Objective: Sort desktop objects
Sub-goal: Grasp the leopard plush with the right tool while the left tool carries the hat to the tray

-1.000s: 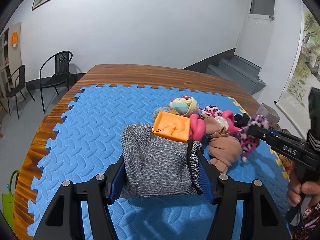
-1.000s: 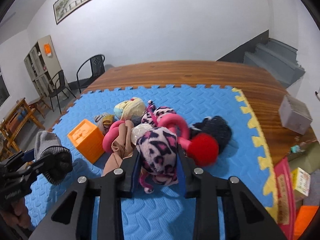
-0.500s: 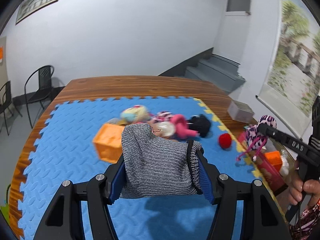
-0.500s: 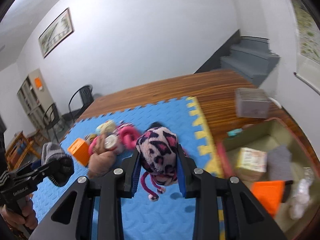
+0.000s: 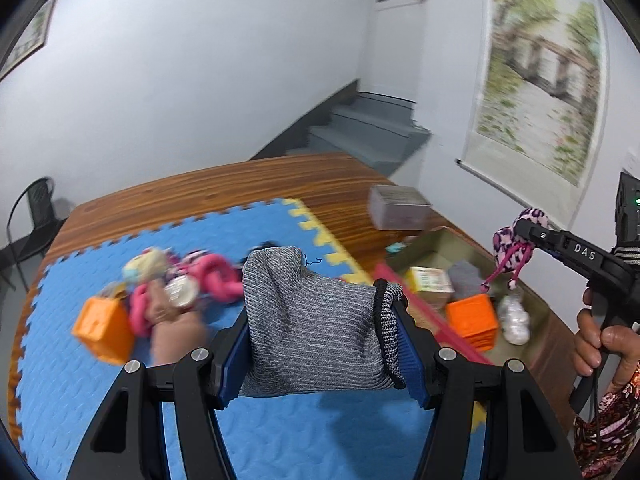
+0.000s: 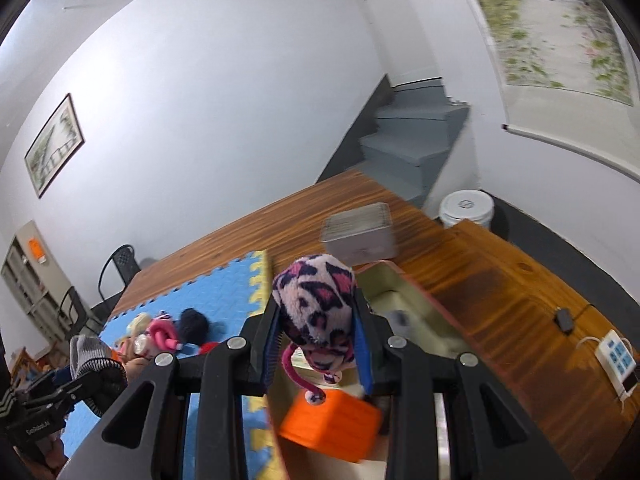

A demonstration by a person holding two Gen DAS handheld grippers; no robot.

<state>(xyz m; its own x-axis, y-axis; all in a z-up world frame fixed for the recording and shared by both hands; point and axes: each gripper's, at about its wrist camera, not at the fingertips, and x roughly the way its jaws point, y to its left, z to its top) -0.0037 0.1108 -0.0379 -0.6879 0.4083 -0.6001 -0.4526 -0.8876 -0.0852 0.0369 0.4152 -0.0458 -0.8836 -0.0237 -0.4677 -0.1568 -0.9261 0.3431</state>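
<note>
- Landmark: open box (image 5: 472, 240) with a pink rim, on the wooden table just beyond the yellow edge of the blue foam mat (image 5: 80, 380).
- Right gripper (image 6: 318, 336): clamped on a pink leopard-print plush item (image 6: 316, 308), held in the air over the box; its cords dangle toward the orange block (image 6: 332, 424) inside.
- Left gripper (image 5: 324, 344): clamped on a grey knit glove (image 5: 312, 332), held above the mat, on the mat side of the box.
- Box contents: orange block, a small printed carton (image 5: 430, 282), a grey piece, a whitish lump.
- Mat, well away from the box: blurred heap of pink ring toy (image 5: 216, 276), second orange block (image 5: 104, 328), tan fabric, other soft items.
- Step judged: carrying the plush item to the box for deposit.
- Next move calls for: lowering inside the walls, then releasing so the cords do not catch on the rim; the glove would then need its own place.
</note>
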